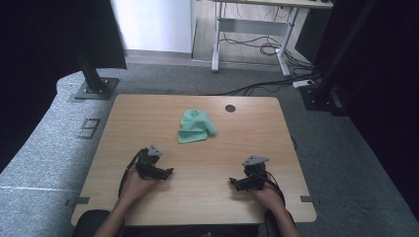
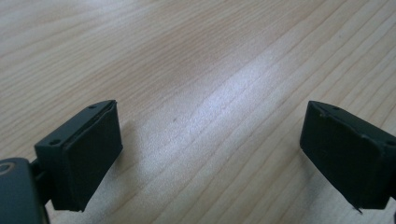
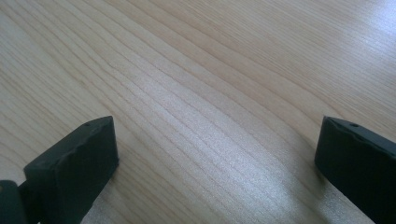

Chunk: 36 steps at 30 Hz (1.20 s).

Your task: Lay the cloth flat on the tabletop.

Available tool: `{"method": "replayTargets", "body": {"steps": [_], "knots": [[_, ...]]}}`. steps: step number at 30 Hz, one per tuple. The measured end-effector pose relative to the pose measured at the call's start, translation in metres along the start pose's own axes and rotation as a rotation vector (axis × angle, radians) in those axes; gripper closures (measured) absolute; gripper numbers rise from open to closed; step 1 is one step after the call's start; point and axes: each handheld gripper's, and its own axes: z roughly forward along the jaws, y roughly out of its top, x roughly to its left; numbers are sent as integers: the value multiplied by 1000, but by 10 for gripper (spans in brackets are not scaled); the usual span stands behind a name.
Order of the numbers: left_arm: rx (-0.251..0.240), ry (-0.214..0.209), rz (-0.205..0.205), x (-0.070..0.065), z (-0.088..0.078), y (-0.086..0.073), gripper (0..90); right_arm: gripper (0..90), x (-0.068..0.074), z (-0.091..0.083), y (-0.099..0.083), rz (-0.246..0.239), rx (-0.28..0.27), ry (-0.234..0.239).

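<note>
Both your hands sit low on the light wooden table (image 1: 148,106), left gripper (image 1: 168,172) and right gripper (image 1: 232,182) pointing inward, jaws spread wide, nothing between them. Crumpled green cloth (image 1: 195,127) lies well beyond, mid-table.

Both forearms come in from the bottom edge. Left gripper (image 1: 165,173) low, jaws wide apart, nothing between, pointing inward. Right gripper (image 1: 233,182) likewise low, jaws spread wide, empty, pointing inward.
</note>
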Motion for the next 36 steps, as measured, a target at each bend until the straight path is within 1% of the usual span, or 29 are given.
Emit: {"method": "replayTargets", "body": {"steps": [4,5,6,8,11,12,16,19,23,25,26,36], "knots": [[-3,0,8,0,0,4,69,0,0,0,0,0,0,0],[-9,1,12,-1,-1,6,77,0,0,0,0,0,0,0],[-12,-3,15,0,-1,8,113,0,0,0,0,0,0,0],[-15,-1,15,-1,-1,10,138,0,0,0,0,0,0,0],[-17,-8,22,-1,0,14,143,0,0,0,0,0,0,0],[-17,-10,31,-1,0,16,147,0,0,0,0,0,0,0],[-23,-12,37,-1,1,21,184,0,0,0,0,0,0,0],[-37,-12,44,-1,3,29,204,0,0,0,0,0,0,0],[-49,-15,45,0,5,34,243,0,0,0,0,0,0,0],[-57,-31,43,2,7,38,279,0,0,0,0,0,0,0],[-59,-35,37,2,8,40,282,0,0,0,0,0,0,0],[-84,-60,20,11,11,53,383,0,0,0,0,0,0,0]]}}
